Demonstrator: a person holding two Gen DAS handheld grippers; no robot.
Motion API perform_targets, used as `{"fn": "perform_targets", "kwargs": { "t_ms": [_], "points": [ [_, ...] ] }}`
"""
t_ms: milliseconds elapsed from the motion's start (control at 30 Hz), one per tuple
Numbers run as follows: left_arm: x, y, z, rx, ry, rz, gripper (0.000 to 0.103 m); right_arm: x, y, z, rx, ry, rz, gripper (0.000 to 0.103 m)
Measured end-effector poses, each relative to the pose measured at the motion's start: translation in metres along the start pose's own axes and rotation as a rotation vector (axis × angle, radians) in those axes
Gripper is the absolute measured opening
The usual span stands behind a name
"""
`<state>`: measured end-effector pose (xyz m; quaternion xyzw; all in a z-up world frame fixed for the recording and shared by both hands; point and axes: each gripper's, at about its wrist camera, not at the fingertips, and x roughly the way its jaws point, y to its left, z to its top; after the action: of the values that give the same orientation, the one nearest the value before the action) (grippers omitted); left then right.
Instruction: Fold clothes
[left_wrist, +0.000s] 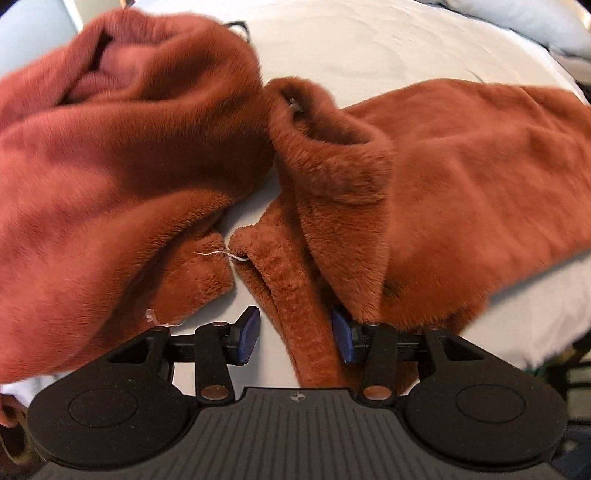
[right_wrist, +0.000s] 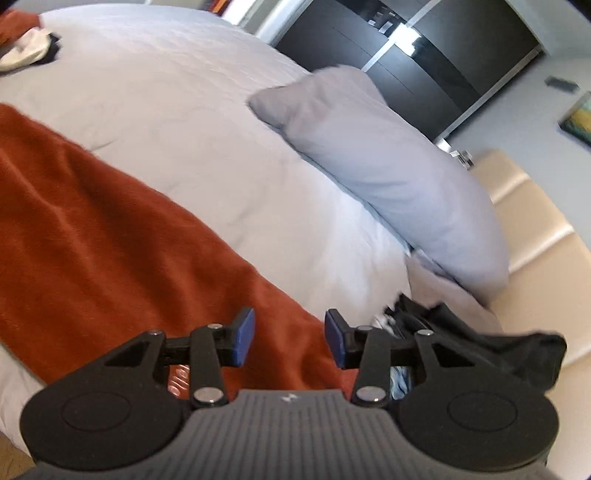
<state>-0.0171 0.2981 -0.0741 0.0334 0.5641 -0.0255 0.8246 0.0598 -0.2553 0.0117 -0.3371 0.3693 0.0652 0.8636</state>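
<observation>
Both tongs are standing apart: the left tongs (left_wrist: 295, 334) are straddling the rust fleece garment's (left_wrist: 461, 177) hem unclamped, the right tongs (right_wrist: 290, 338) are hovering above the bed (right_wrist: 177, 110).

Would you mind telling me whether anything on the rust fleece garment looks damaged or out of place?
Yes: a loose white thread trails across the gap between two edges of the rust fleece garment, just ahead of the left gripper. It looks like a pulled or broken stitch. The garment is also bunched in uneven folds rather than lying flat.
</observation>
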Motion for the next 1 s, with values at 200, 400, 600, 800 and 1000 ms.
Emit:
{"fn": "perform_targets", "kwargs": {
  "t_ms": [200,400,600,800,1000],
  "points": [
    [-0.002,0.001,0.004,-0.056,-0.063,-0.013,0.013,0.004,0.009,0.013,-0.018,0.002,0.011,0.046],
    [-0.051,0.009,0.008,-0.087,-0.216,0.077,0.009,0.004,0.013,0.012,-0.017,0.031,0.012,0.046],
    [-0.042,0.031,0.020,-0.119,-0.181,0.222,0.009,0.016,0.016,0.006,-0.011,0.077,0.033,0.046],
    [-0.020,0.027,0.025,-0.114,-0.127,0.228,0.017,0.018,0.025,0.001,-0.052,0.099,0.036,0.049],
    [-0.068,0.019,0.019,-0.184,-0.265,0.166,0.050,0.019,0.023,-0.004,-0.056,0.104,0.037,0.052]
  ]
}}
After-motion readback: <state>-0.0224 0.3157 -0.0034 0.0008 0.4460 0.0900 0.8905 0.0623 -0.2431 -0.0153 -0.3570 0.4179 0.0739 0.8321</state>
